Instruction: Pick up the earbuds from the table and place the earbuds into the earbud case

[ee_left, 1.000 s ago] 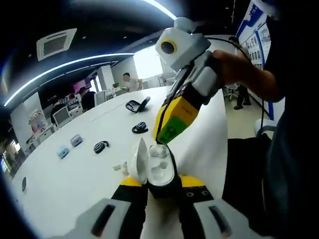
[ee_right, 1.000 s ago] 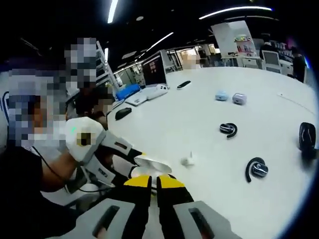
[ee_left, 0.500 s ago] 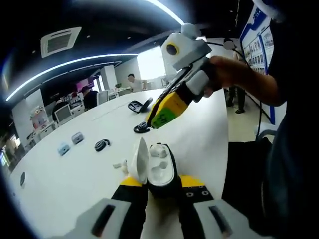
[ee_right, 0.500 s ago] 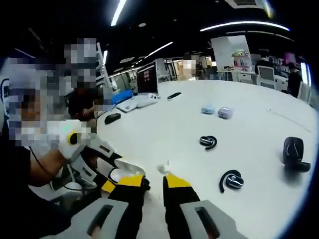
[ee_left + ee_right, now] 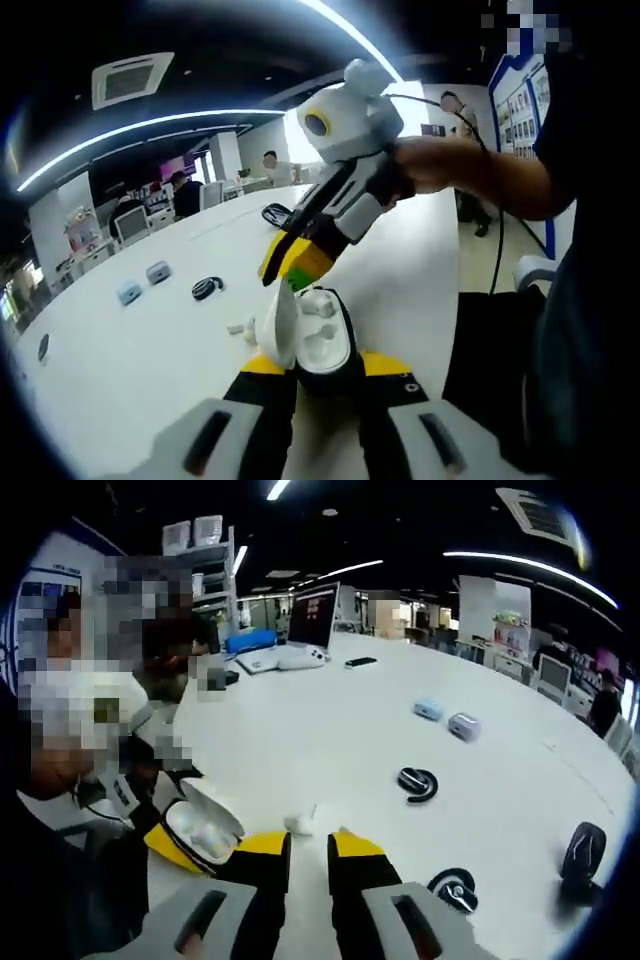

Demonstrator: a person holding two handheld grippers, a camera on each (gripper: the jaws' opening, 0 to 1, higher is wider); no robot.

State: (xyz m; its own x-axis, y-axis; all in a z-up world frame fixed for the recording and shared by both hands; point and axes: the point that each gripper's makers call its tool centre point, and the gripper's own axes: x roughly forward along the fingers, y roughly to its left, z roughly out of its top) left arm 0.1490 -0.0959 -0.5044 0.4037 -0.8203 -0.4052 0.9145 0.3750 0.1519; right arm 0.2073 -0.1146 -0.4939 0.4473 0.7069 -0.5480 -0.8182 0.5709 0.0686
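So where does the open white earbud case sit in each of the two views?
Left gripper view: the open earbud case sits low centre, clamped in the left claw, lid to the left.
Right gripper view: the same case is at lower left, beside the right claw.
Shared landmark: the loose white earbud on the white table, just left of the case in the left gripper view, just above the claw tips in the right.

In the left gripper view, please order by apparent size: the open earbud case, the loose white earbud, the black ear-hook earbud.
1. open earbud case, though nearest the camera
2. black ear-hook earbud
3. loose white earbud
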